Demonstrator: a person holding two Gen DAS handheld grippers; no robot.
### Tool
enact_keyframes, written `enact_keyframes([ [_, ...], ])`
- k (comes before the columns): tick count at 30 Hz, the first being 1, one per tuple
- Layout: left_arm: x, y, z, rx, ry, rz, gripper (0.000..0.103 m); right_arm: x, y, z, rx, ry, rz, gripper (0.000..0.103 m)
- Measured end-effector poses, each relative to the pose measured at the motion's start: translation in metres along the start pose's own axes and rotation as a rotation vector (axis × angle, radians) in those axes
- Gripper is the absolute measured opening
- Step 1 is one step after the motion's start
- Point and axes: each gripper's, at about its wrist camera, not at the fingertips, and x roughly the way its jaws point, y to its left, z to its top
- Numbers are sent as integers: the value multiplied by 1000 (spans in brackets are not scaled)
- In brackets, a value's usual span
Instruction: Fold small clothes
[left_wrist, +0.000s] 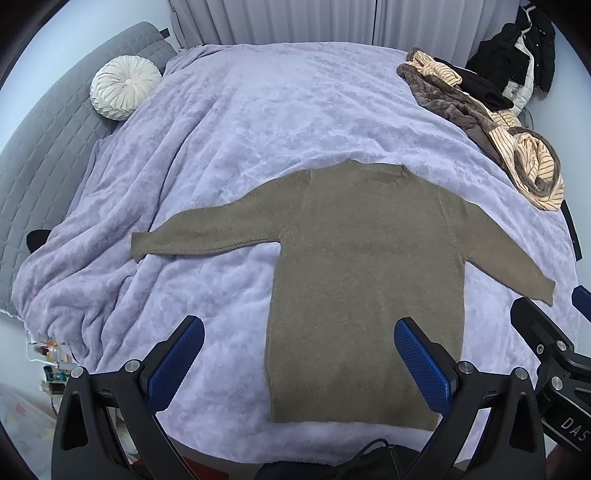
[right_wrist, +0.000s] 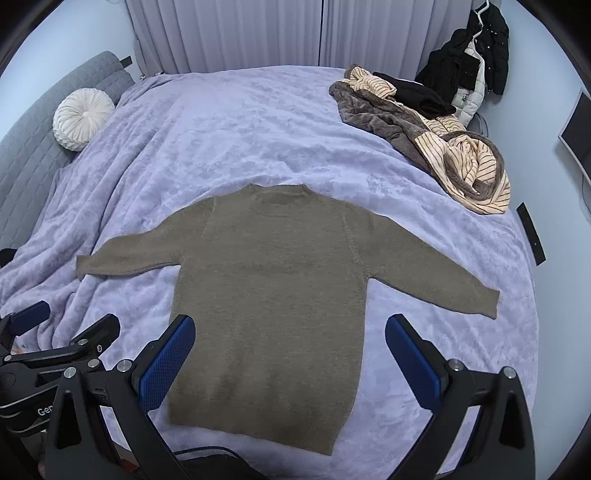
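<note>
An olive-brown knit sweater (left_wrist: 365, 266) (right_wrist: 273, 288) lies flat on the lilac bedspread, neck away from me, both sleeves spread sideways. My left gripper (left_wrist: 299, 332) hovers above its lower left part, jaws wide open with nothing between the blue pads. My right gripper (right_wrist: 290, 332) hangs above the sweater's lower right part, also wide open and holding nothing. The right gripper's edge (left_wrist: 546, 332) shows at the right of the left wrist view; the left gripper's edge (right_wrist: 48, 332) shows at the left of the right wrist view.
A heap of striped and brown clothes (left_wrist: 491, 125) (right_wrist: 436, 140) lies at the bed's far right, with dark jackets (right_wrist: 476, 62) hanging behind. A round white cushion (left_wrist: 123, 86) (right_wrist: 83, 120) rests against the grey headboard (left_wrist: 44, 147) on the left. Curtains (right_wrist: 258, 33) close the back.
</note>
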Motion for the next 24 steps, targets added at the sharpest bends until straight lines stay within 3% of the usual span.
enact_keyframes([
  [5, -1, -5, -1, 5, 2, 17, 103, -1, -1, 3, -15, -6, -8, 102],
  [7, 1, 2, -4, -17, 0, -43, 103, -2, -3, 5, -25, -13, -16, 102],
  [14, -11, -7, 4, -40, -25, -46, 103, -15, -8, 15, -62, -92, -45, 102],
  [15, -12, -8, 5, -54, -27, -81, 103, -15, -11, 16, -59, -98, -39, 102],
  [17, -13, -9, 6, -57, -28, -82, 103, -14, -15, 18, -52, -99, -27, 102],
  [24, -11, -24, 14, -42, 81, -54, 103, -5, -28, 20, -35, -93, -1, 102],
])
